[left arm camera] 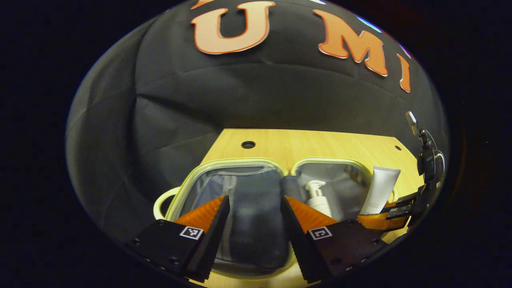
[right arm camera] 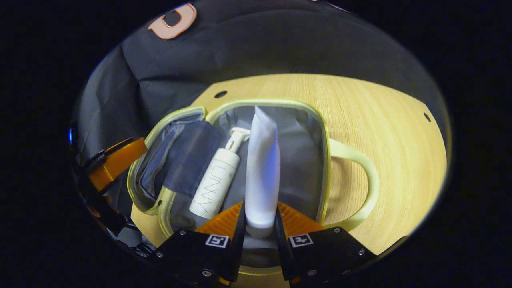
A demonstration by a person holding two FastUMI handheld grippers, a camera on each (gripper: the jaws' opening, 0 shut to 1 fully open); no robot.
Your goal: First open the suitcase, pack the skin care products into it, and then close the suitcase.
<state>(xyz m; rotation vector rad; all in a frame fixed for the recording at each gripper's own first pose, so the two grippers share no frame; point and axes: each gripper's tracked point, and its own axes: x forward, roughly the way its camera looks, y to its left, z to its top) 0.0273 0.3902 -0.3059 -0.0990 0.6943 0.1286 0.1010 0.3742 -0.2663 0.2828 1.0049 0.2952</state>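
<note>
The small suitcase (right arm camera: 324, 160) with a pale yellow-green rim lies open on the wooden table, both grey-lined halves up. A white pump bottle (right arm camera: 218, 176) lies inside the right half. My right gripper (right arm camera: 259, 218) is shut on the cap end of a white tube (right arm camera: 262, 168), holding it over that same half beside the bottle. In the left gripper view, my left gripper (left arm camera: 254, 208) hangs open over the left half (left arm camera: 240, 208), nothing between its fingers. The tube (left arm camera: 380, 190), the bottle (left arm camera: 318, 198) and the right gripper (left arm camera: 394, 216) appear at the right there.
The suitcase's looped handles (right arm camera: 370, 188) stick out at each end (left arm camera: 160, 202). The wooden table (right arm camera: 380, 120) has bare surface behind and to the right of the case, with small round holes (left arm camera: 248, 144) near its far edge. The black cloth wall stands behind.
</note>
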